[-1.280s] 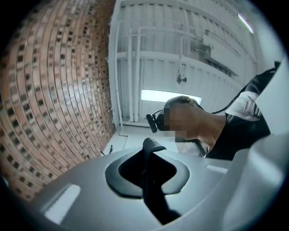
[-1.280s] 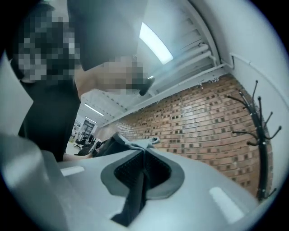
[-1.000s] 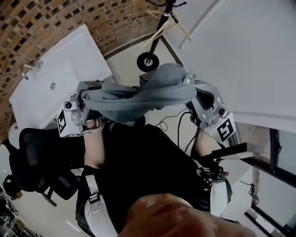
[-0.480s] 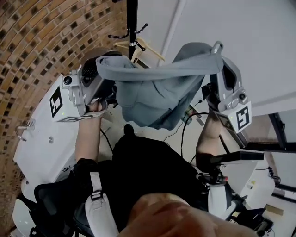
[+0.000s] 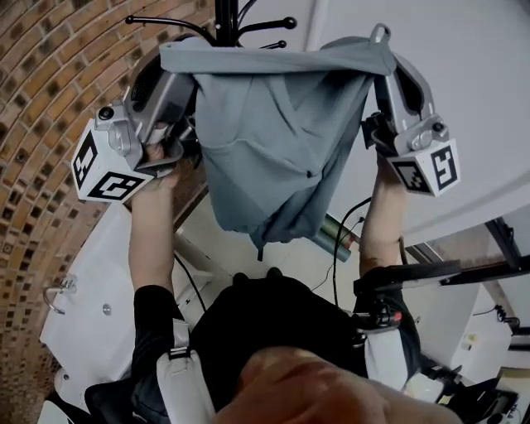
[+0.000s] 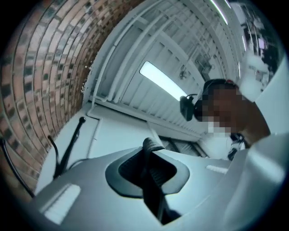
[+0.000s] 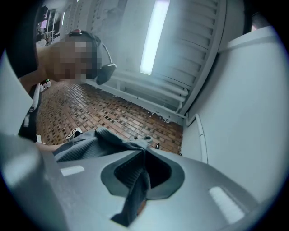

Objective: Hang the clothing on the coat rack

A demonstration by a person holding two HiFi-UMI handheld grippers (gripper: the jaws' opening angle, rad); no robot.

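A grey garment (image 5: pixel 273 132) hangs stretched between my two raised grippers, its top edge pulled taut. In the head view the left gripper (image 5: pixel 175 73) is shut on the garment's left corner and the right gripper (image 5: pixel 383 51) is shut on its right corner. The black coat rack (image 5: pixel 225 12) stands just behind the top edge, and its knobbed hooks (image 5: pixel 267 25) spread out above the cloth. The left gripper view shows the left gripper (image 6: pixel 151 149) pinching a dark fold of fabric, with a rack hook (image 6: pixel 67 149) to its left. The right gripper view shows the right gripper (image 7: pixel 142 155) clamping grey knit cloth (image 7: pixel 99 140).
A curved brick wall (image 5: pixel 50 99) stands at the left and a white panel (image 5: pixel 480 91) at the right. Below are a white cabinet (image 5: pixel 99 281) with a metal handle (image 5: pixel 58 294), black cables (image 5: pixel 338 248) and a black frame (image 5: pixel 464 272). The person's dark torso fills the lower middle.
Both grippers have lifted the garment from chest height up to the rack's hooks. The cloth now hangs open and stretched instead of bunched.
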